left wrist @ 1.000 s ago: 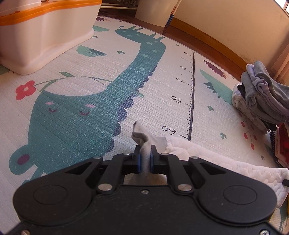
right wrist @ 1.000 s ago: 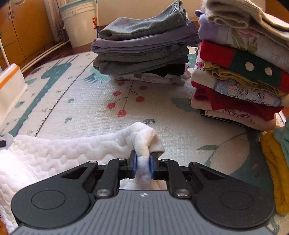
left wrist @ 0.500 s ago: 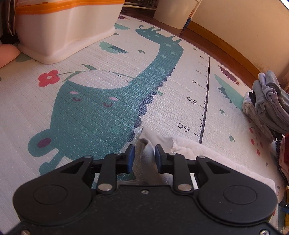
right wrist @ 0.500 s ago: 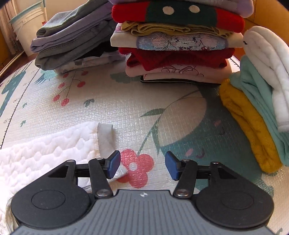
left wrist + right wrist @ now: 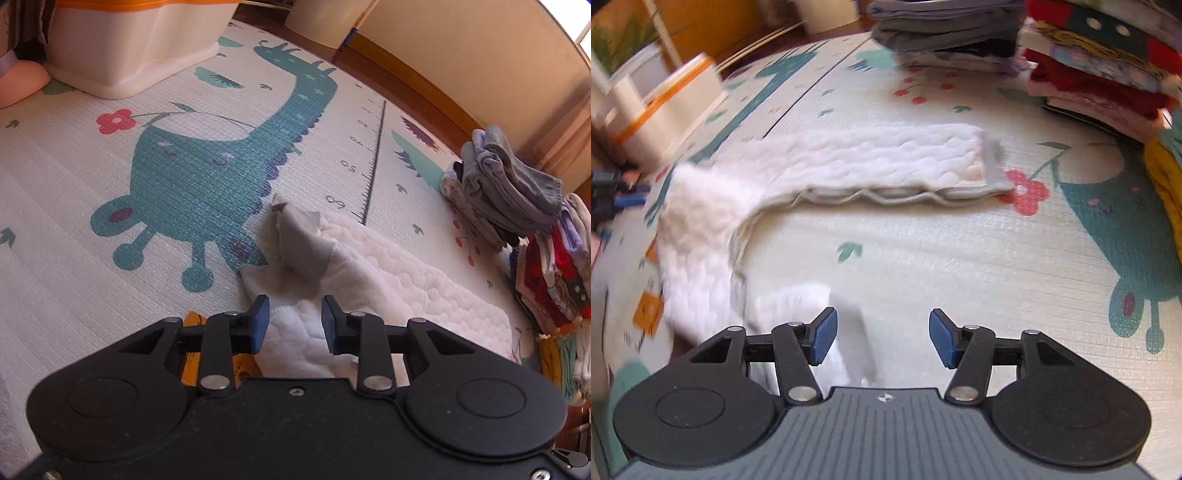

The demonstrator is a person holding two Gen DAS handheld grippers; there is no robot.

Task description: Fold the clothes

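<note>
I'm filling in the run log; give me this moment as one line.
step: laying out | left gripper: open | right gripper: open | white quilted garment: on play mat, unheld

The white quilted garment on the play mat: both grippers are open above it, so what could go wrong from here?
1. The grey cuff of the white quilted garment stands up crumpled ahead of the open left gripper; the next fold may trap that wrinkle.
2. The right wrist view is blurred, so the open right gripper might grab badly.
3. The grey folded stack leans and could topple if bumped.
</note>
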